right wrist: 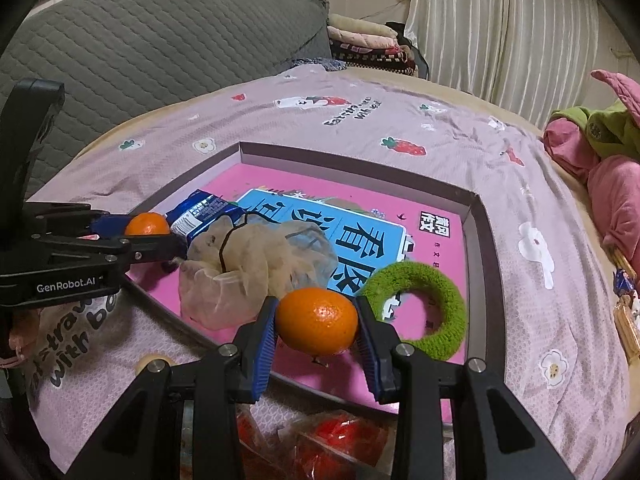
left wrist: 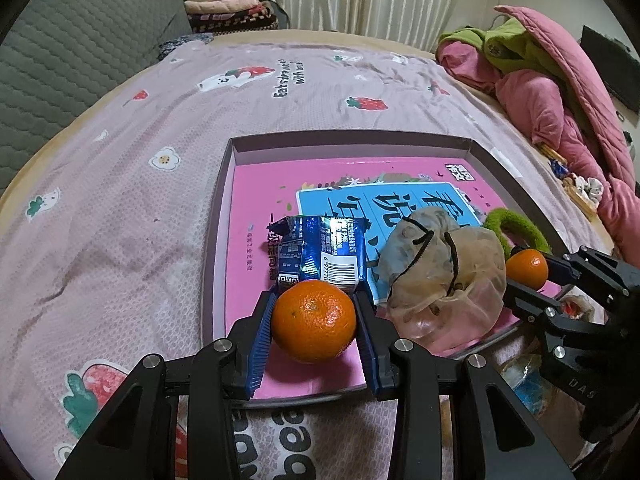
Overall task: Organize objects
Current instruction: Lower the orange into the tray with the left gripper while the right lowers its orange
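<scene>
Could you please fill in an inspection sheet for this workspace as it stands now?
Surface: bed with strawberry-print sheet; shallow tray on it.
Job's things: in the tray, a blue packet, a mesh bag and a green ring lie on a pink book.
Clutter: red wrappers by the near bed edge; snacks at the right.
Grippers: left gripper shut on left orange; right gripper shut on right orange, both over the tray's near side.
Cables: nothing seen.
Surroundings: grey headboard, folded blankets, curtains, pink quilt.
</scene>
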{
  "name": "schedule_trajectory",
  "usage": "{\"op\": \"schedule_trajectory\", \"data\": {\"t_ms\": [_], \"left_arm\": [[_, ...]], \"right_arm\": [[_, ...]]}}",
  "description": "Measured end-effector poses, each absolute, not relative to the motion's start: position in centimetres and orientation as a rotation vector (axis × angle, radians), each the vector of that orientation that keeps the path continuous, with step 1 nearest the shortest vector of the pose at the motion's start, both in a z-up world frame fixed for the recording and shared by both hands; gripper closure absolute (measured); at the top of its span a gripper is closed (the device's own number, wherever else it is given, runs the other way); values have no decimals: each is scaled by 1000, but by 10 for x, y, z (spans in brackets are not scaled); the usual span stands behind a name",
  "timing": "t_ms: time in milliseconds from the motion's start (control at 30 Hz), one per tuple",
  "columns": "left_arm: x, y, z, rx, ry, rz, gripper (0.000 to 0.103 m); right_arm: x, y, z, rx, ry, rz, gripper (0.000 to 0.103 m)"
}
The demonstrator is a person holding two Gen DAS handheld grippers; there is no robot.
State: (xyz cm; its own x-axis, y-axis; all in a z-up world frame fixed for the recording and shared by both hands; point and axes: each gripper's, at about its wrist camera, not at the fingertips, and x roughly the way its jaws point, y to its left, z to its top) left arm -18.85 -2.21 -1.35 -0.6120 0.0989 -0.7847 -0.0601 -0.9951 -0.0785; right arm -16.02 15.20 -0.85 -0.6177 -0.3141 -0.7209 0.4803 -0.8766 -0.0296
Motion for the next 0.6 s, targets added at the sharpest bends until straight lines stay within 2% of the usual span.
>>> {"op": "schedule_trajectory", "data": {"t_ms": [600], "left_arm": [[-193, -15, -23, -1380, -42, 2715, 63]], "right_arm": [[-169, 157, -11, 1129, 253, -2430, 65]]}}
